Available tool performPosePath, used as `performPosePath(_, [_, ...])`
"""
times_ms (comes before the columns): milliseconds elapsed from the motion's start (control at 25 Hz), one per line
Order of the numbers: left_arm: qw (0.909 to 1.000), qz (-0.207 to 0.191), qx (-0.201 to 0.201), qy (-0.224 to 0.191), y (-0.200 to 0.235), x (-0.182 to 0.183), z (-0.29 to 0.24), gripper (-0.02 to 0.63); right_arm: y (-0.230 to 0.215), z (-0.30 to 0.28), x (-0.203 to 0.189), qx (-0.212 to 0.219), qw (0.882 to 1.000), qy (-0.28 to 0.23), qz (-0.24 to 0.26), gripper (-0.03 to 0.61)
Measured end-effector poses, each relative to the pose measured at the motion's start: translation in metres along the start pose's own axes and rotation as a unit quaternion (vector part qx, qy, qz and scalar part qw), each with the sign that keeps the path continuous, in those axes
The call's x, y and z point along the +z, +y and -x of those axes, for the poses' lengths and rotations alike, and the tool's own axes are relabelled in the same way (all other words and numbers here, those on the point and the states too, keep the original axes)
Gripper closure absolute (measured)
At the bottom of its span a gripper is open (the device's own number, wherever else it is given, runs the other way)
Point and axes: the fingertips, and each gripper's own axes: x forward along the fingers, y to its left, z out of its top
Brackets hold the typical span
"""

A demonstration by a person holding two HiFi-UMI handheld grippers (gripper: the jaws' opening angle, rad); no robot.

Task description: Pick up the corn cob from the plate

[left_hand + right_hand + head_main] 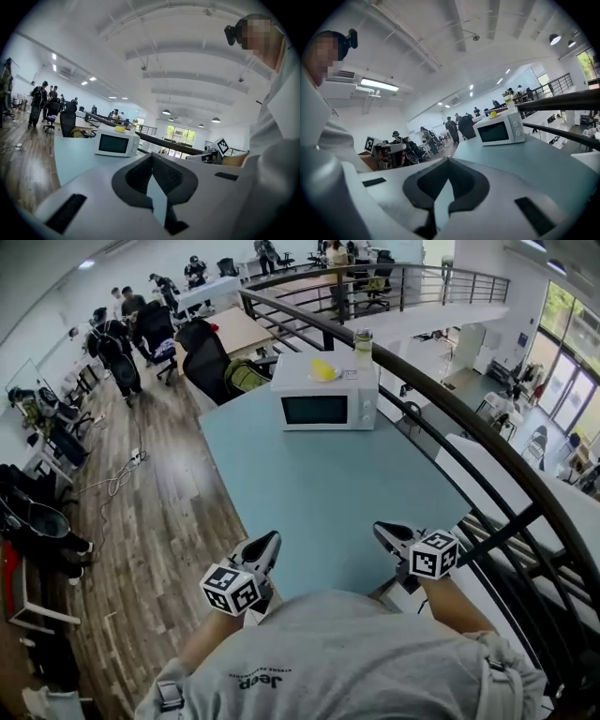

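**Layout.** The table [319, 493] is lying bare in front of the person. The microwave [323, 399] is standing at its 12 o'clock end. A small yellow thing is sitting on the microwave's top, and I am taking it for the corn cob [322, 369]. Whether a plate is lying under it I cannot tell. A bottle [364, 341] is standing just behind it, toward 1 o'clock.

**Grippers.** The left gripper [270, 542] is hovering at the table's 7 o'clock edge and the right gripper [384, 532] at its 5 o'clock edge. Both are close to the person's body, well apart from the cob, and pointing roughly toward 12 o'clock. In each gripper view the jaws are sitting pressed together with nothing between them.

**Step in hand (judgement).** This looks like the approach, with nothing being gripped yet.

**Doing it well (judgement):**
- One gripper is enough. The right one is looking at the cob with a clear line.
- The jaws need opening wide before arriving, not over the cob.
- The cob is sitting high, so the gripper should be coming in above the microwave's top and then lowering onto it.
- The pads should be closing across the cob's thickness near its middle. A cob is round and may be rolling away under a glancing touch.
- The bottle at 1 o'clock and the railing [487, 442] along the 3 o'clock side need a wide berth.
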Motion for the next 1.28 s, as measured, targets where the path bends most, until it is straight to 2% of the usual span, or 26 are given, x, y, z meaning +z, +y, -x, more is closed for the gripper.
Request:
performPosePath(240, [0.9991, -0.012, 0.031, 0.027, 0.003, 0.006, -0.043, 0.595, -0.051, -0.031, 0.017, 0.043, 0.999, -0.008, -0.015, 0.563])
performPosePath(440, [0.9981, 0.004, 0.041, 0.045, 0.031, 0.005, -0.061, 0.595, -0.078, -0.054, 0.011, 0.043, 0.998, -0.007, -0.035, 0.563])
performPosePath(640, [0.9975, 0.008, 0.025, 0.066, 0.084, -0.002, -0.078, 0.595, -0.098, -0.09, 0.003, 0.013, 0.999, -0.005, -0.037, 0.563])
performPosePath(840, [0.997, -0.005, -0.032, 0.07, 0.156, -0.003, -0.126, 0.595, -0.133, -0.134, 0.0, -0.072, 0.997, 0.01, -0.031, 0.563])
performPosePath(920, [0.9969, -0.019, -0.048, 0.059, 0.191, 0.013, -0.149, 0.595, -0.14, -0.156, 0.02, -0.101, 0.995, 0.007, -0.018, 0.563])
performPosePath(1040, [0.9968, -0.041, -0.058, 0.037, 0.231, 0.048, -0.188, 0.595, -0.151, -0.182, 0.078, -0.131, 0.991, -0.007, 0.024, 0.563])
performPosePath(1280, [0.9957, -0.056, -0.069, -0.026, 0.259, 0.12, -0.268, 0.595, -0.204, -0.246, 0.217, -0.152, 0.98, -0.034, 0.127, 0.55])
